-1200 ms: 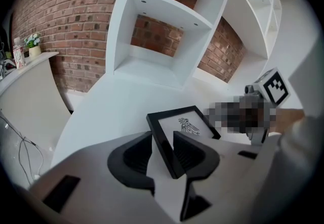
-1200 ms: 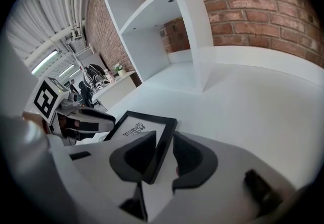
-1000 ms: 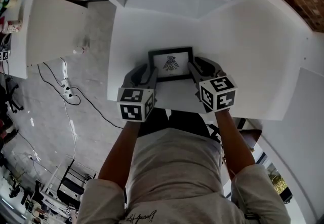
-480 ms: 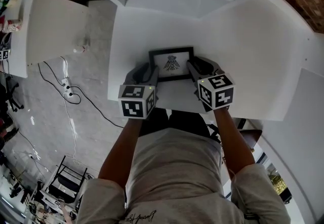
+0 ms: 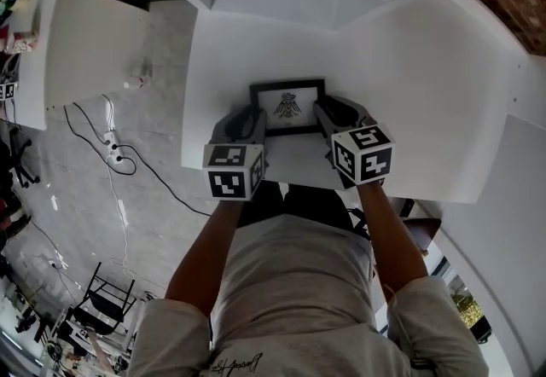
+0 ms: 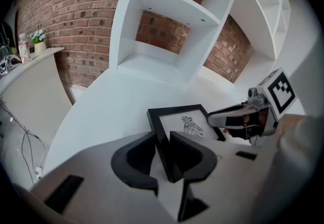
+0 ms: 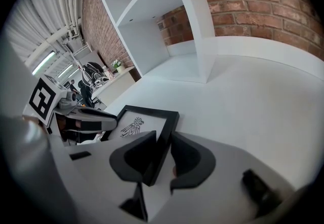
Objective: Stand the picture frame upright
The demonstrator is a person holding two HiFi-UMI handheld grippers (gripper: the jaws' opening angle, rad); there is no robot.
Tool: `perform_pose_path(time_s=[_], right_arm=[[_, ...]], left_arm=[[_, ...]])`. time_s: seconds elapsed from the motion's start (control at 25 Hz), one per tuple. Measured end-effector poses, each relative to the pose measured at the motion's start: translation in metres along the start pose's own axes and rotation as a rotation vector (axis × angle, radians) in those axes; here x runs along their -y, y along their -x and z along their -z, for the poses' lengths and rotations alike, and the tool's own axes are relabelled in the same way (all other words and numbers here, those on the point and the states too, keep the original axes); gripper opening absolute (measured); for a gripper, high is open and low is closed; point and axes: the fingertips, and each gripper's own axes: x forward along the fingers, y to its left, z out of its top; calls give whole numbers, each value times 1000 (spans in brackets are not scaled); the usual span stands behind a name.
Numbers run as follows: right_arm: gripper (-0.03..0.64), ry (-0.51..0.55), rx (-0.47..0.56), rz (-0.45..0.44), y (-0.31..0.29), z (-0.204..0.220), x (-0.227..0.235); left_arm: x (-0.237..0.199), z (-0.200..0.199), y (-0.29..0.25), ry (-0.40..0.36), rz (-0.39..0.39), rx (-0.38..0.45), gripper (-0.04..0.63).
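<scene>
The left gripper (image 6: pixel 162 142), its jaws just closed onto one side of the picture frame (image 5: pixel 287 107) lying mid-picture on the white table (image 5: pixel 426 94), joins the right gripper (image 7: pixel 163 141) clamped on the opposite side, likely ready to tip it upright.

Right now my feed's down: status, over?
Left gripper just closed onto picture frame's left edge. Right gripper grips right edge. Frame not upright yet. Nothing blocking.

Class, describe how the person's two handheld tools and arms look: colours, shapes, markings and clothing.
The left tool and right tool each have a pale grey body ending in two black, scooped jaws. A white cube with black square markers sits on each. No cables show. The person wears a light short-sleeved T-shirt, which leaves the forearms uncovered.
</scene>
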Motion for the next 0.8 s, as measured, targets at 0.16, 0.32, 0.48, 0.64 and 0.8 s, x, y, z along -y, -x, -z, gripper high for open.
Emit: perform_pose_path(time_s=[0.16, 0.32, 0.48, 0.64, 0.8], right_arm=[[89, 7, 8, -1, 1, -1, -2], [89, 13, 16, -12, 1, -4, -6], [89, 20, 24, -28, 2, -9, -12], [89, 37, 35, -36, 3, -16, -18], [89, 58, 47, -45, 4, -25, -25]], left_arm=[[-1, 0, 2, -8, -12, 11, 97], [-3, -2, 6, -14, -23, 21, 95], [-7, -5, 12, -18, -34, 33, 94], [-10, -9, 20, -18, -50, 54, 94], [-15, -14, 27, -13, -67, 78, 92]])
